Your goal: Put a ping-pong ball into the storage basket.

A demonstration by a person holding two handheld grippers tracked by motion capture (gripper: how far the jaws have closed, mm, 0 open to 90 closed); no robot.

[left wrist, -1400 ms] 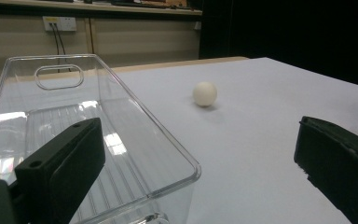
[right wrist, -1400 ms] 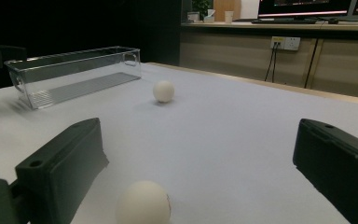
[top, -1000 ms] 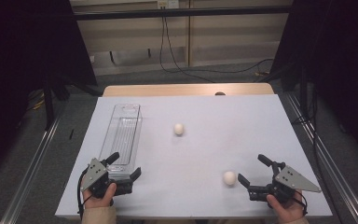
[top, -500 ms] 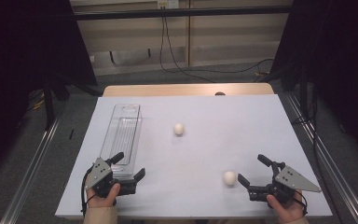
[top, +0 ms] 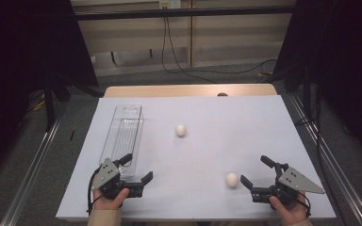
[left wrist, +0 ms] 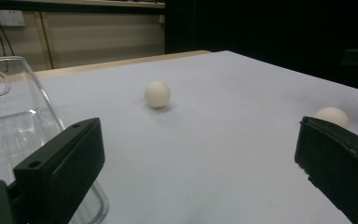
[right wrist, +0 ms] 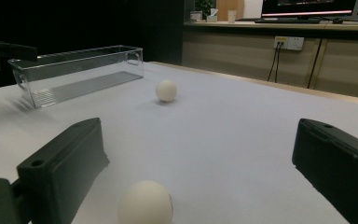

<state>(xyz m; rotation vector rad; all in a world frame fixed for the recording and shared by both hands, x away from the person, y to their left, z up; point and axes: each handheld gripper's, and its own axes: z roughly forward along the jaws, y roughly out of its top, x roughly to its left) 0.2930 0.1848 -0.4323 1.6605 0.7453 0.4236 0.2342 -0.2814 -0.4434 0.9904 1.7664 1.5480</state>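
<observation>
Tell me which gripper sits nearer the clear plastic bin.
Left. The left gripper sits at the near end of the clear plastic bin, one jaw beside its wall. The right gripper is across the table, by an egg.

White table; clear bin at left; two eggs, far and near; left gripper and right gripper both spread, low at near edge.

Black two-jaw grippers: left gripper, right gripper, screw-holed jaws, grey three-cornered plates behind them, tan sleeves.
</observation>
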